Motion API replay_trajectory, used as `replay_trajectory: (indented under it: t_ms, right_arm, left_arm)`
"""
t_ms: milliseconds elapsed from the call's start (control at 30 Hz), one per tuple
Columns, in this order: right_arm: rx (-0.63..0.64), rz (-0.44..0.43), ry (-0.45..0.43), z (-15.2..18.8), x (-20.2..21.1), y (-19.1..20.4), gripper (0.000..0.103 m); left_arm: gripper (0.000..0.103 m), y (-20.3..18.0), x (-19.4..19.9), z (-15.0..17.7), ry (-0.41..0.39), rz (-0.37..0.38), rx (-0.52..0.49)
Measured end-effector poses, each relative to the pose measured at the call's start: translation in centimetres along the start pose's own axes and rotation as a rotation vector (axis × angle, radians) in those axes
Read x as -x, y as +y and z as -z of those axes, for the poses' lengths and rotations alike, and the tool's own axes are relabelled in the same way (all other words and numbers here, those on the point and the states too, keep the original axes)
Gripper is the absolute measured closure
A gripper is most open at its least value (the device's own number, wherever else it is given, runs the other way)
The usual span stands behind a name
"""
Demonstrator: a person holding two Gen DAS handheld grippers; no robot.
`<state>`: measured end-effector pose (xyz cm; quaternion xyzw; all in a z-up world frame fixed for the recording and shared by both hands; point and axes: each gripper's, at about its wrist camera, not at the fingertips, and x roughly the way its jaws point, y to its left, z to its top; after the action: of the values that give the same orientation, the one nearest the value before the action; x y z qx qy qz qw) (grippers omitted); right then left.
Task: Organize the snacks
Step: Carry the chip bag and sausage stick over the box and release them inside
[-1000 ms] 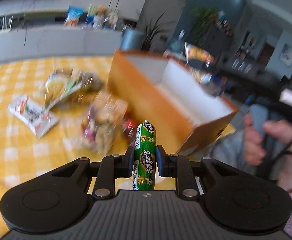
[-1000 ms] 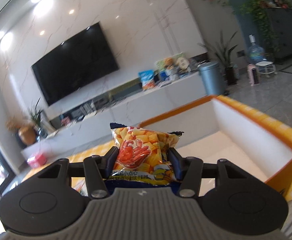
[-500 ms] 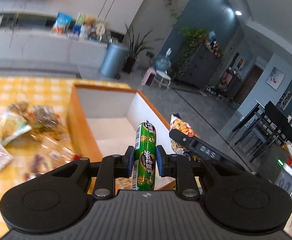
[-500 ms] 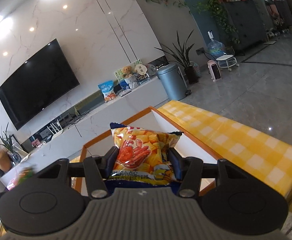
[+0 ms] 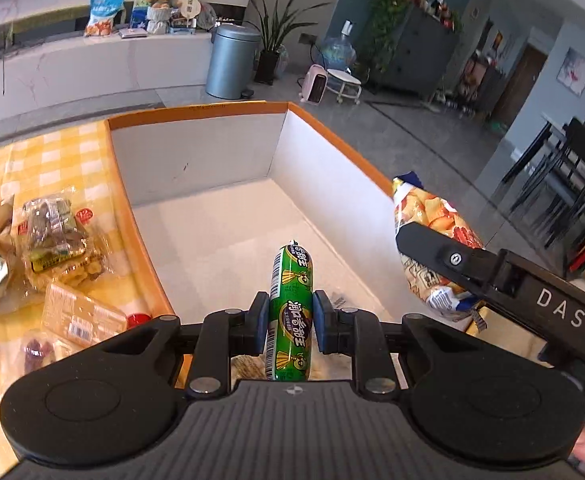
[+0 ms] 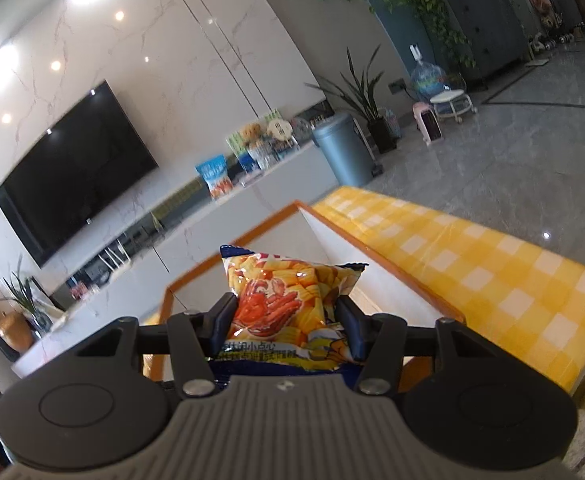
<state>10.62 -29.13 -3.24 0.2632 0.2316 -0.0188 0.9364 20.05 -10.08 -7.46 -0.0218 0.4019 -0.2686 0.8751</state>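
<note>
Left gripper (image 5: 291,322) clamps an upright green sausage (image 5: 291,312) over the box (image 5: 212,216), centre frame. Right gripper (image 6: 284,330) squeezes a chip bag (image 6: 282,304), lower centre.

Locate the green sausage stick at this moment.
In the left wrist view the green sausage stick is clamped upright in the left gripper, over the near part of the orange-rimmed box, with the chip bag to its right.
</note>
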Motion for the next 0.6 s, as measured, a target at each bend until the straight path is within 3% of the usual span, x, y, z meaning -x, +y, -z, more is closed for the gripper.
replay_trajectory:
  t_ms: [233,400,533,600]
  right_arm:
    - [-0.022,0.003,0.031,0.1,-0.4,-0.3,0.050]
    - [-0.021,0.003,0.032,0.1,-0.5,-0.3,0.050]
    - [-0.024,0.002,0.035,0.2,-0.5,-0.4,0.050]
    - [-0.023,0.003,0.035,0.2,-0.6,-0.4,0.050]
  left_arm:
    - [0.077,-1.9,-1.8,0.4,0.037,-0.026,-0.352]
    - [0.077,-3.1,-4.1,1.3,0.141,-0.058,-0.534]
    - [0.076,-3.5,-4.0,1.5,0.158,-0.020,-0.583]
    - [0.069,-3.8,-4.3,1.9,0.182,-0.056,-0.610]
